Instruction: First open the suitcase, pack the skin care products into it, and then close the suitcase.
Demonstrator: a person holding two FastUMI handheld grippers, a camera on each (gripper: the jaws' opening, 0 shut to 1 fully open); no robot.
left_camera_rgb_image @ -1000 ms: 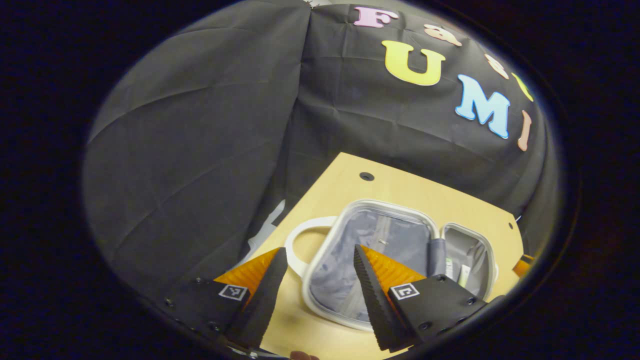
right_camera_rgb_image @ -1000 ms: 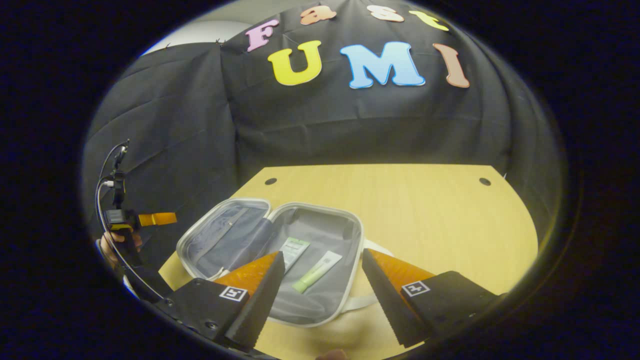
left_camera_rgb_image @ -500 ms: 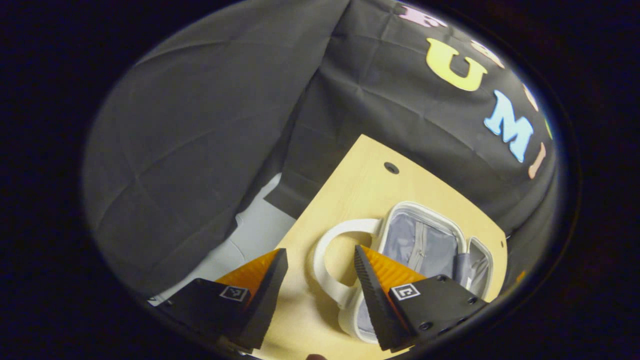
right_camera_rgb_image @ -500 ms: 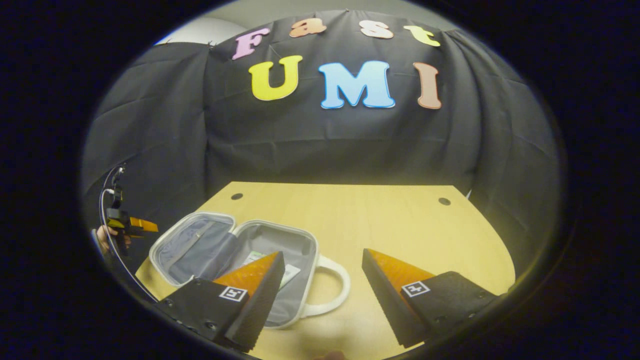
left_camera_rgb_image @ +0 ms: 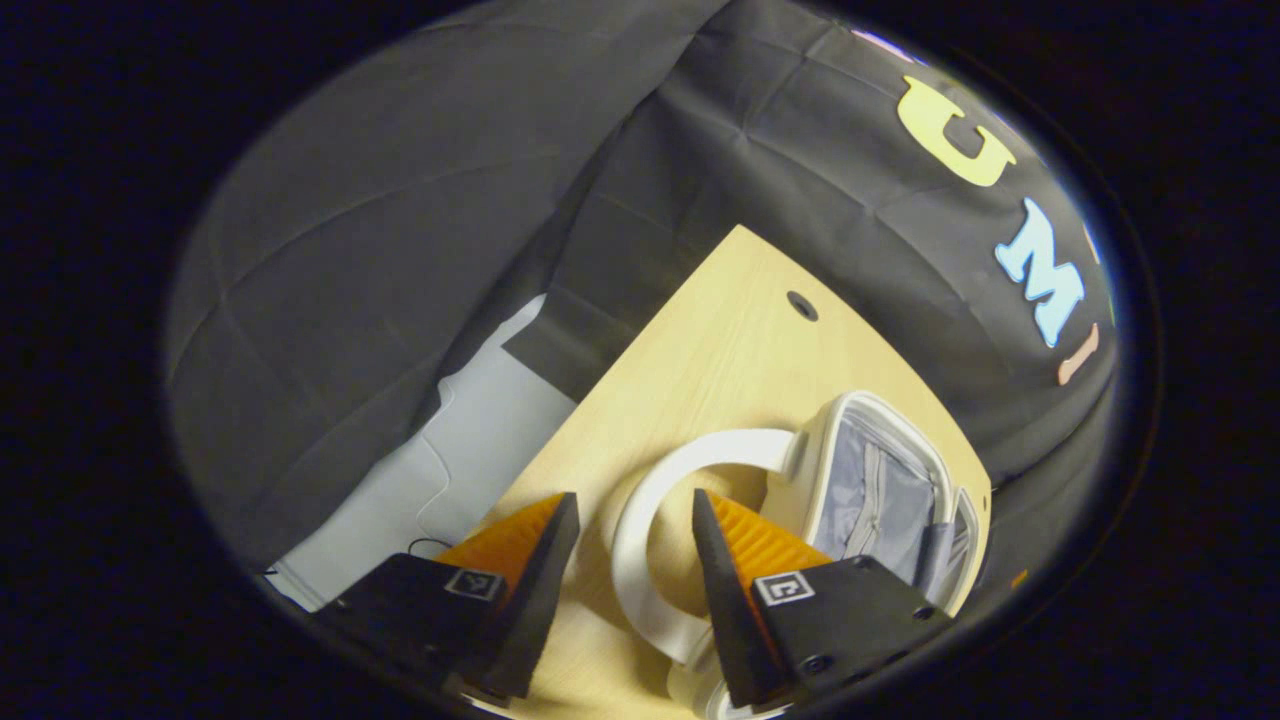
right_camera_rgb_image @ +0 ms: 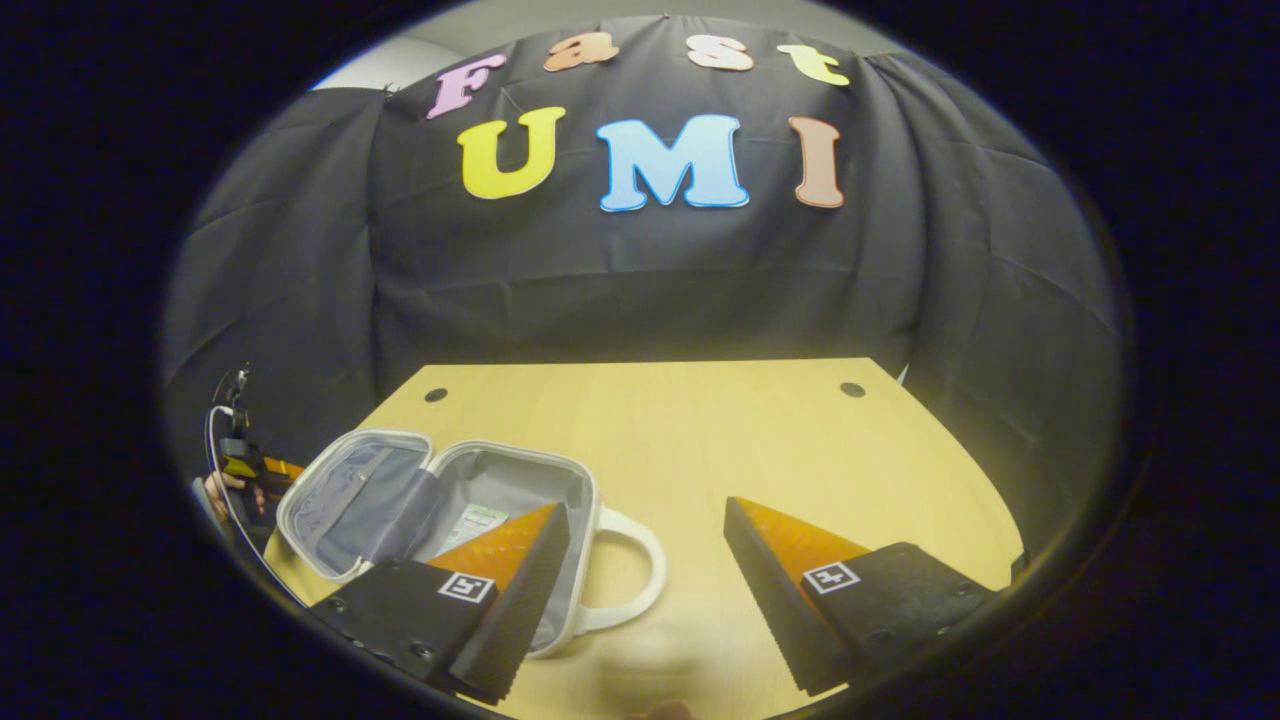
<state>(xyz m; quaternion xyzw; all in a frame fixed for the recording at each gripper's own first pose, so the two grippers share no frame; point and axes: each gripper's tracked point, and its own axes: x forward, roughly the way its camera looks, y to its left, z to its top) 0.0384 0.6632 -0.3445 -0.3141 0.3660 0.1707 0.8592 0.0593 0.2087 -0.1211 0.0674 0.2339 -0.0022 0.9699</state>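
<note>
In the left gripper view, the left gripper sits at the bottom centre of the frame with its jaws apart and holding nothing. The white handle of the suitcase arcs between them: its near curve passes just above the gap, and the right-hand finger overlaps the loop's inner edge. Whether that finger touches the handle cannot be told. To the right of the handle, in the lower right of the frame, the lid half lies open with its grey lining and zip pocket showing. The pale wood table runs up toward the frame's centre.

In the right gripper view, a hand at the far left edge holds the other gripper low beside the case. Right of it, in the lower left, the suitcase lies open and flat, its two halves side by side, with a green-and-white skin care packet in the right half. A second white handle juts from that half toward the frame's centre. The right gripper is at the bottom centre, jaws wide and empty, with bare table ahead of them.

The packing looks done, so closing is the step in hand. The case's long axis runs left to right across the table. The left gripper is nearer the lid's handle, and the lid would need to swing over toward the right half.
</note>
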